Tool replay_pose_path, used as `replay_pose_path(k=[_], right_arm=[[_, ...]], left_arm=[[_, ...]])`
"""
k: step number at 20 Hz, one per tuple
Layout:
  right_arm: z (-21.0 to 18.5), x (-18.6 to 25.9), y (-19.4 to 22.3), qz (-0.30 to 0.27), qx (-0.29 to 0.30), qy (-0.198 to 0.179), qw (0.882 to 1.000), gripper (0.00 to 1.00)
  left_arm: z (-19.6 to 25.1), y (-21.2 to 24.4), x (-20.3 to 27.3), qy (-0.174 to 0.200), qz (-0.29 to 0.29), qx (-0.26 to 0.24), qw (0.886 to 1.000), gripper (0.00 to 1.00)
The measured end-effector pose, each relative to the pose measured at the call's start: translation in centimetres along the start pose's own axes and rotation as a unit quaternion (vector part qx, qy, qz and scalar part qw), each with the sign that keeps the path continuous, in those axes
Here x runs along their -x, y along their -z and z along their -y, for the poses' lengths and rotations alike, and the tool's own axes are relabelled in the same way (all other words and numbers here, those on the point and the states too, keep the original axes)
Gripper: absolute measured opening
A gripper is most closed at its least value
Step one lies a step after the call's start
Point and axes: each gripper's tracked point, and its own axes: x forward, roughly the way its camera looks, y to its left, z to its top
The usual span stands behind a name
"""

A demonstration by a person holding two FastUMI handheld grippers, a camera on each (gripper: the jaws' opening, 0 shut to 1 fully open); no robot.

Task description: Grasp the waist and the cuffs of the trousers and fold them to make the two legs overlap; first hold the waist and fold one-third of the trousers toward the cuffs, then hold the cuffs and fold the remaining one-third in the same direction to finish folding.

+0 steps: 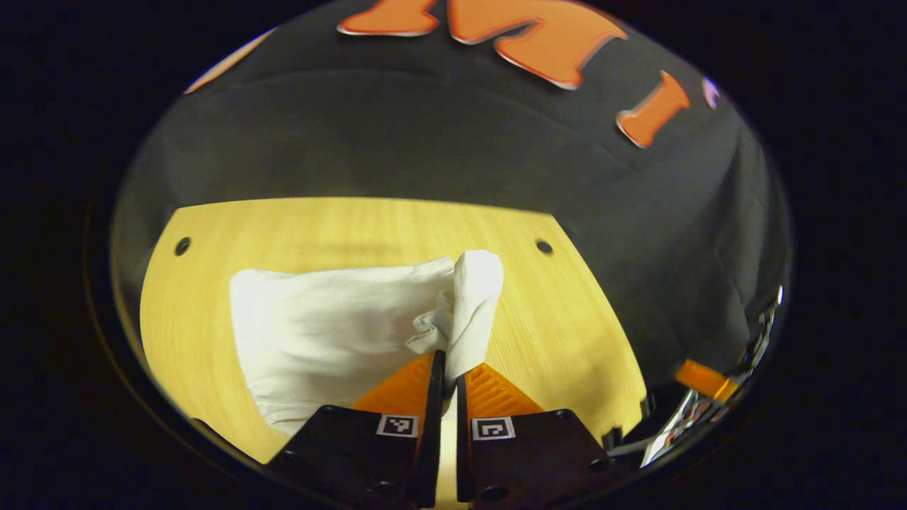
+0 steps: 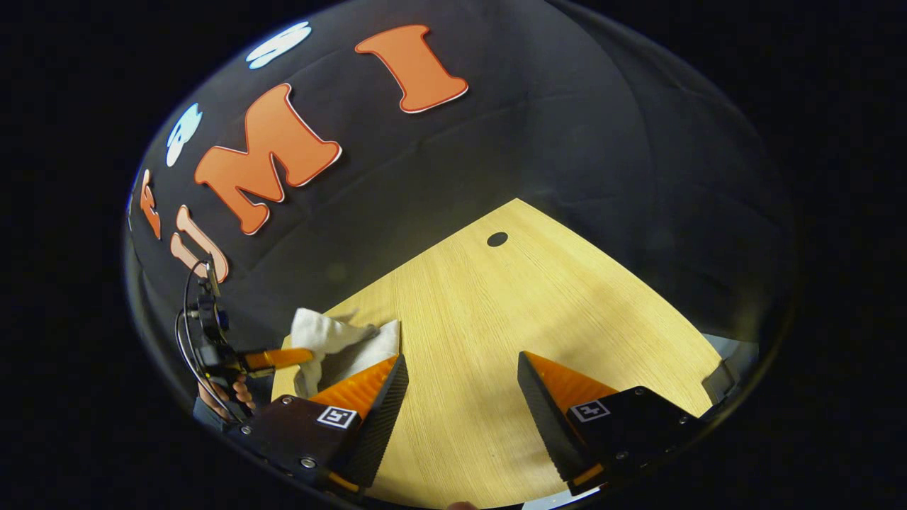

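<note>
Trousers (image 1: 333, 326) edge pinched by left gripper (image 1: 449, 379), right gripper (image 2: 462, 372) agape

Bare table (image 2: 496, 340) is seen across the centre and right of the right gripper view; the lower left is blocked by the bunched trousers (image 2: 333, 343).

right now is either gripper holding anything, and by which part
The left gripper is shut on the white trousers, pinching a bunched edge at their near right corner. The right gripper is open over the bare table, holding nothing.
</note>
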Motion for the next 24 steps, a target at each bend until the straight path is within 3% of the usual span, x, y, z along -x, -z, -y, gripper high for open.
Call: replay_pose_path(k=[1,5,7,10,12,13,15,19,22,24], right_arm=[[-0.4,-0.4,0.1,-0.001,0.005,-0.003,1.0,0.93],[-2.7,-1.4,0.5,-0.008,0.027,-0.019,0.999,0.94],[-4.2,-1.7,0.5,-0.005,0.036,-0.03,0.999,0.93],[-6.7,-1.9,-0.2,0.016,0.059,-0.042,0.997,0.93],[-8.9,-1.8,-2.1,0.07,0.095,-0.058,0.991,0.93],[-10.3,-1.2,-2.9,0.092,0.115,-0.061,0.987,0.93],[-13.0,-0.2,-3.8,0.121,0.146,-0.066,0.98,0.93],[-18.2,1.9,-3.5,0.143,0.182,-0.077,0.97,0.93],[-22.7,3.4,-2.4,0.165,0.233,-0.093,0.954,0.93],[-25.0,4.2,-2.1,0.185,0.243,-0.104,0.947,0.93]], left_arm=[[0.6,0.8,0.4,0.009,-0.006,-0.018,1.0,0.18],[2.9,2.0,2.4,0.057,0.001,-0.038,0.998,0.71],[2.0,1.3,3.3,0.044,0.025,-0.055,0.997,0.97],[0.0,-1.1,6.4,0.008,0.079,-0.068,0.995,0.98],[-2.1,-3.0,9.4,-0.016,0.132,-0.07,0.989,0.97],[-3.1,-3.7,10.8,-0.028,0.154,-0.069,0.985,0.92],[-5.3,-4.7,14.0,-0.056,0.196,-0.069,0.977,0.97],[-8.9,-6.6,22.0,-0.115,0.279,-0.086,0.95,0.97],[-9.9,-7.7,27.3,-0.15,0.335,-0.087,0.926,1.0],[-10.1,-7.6,29.3,-0.169,0.359,-0.086,0.914,0.96]])
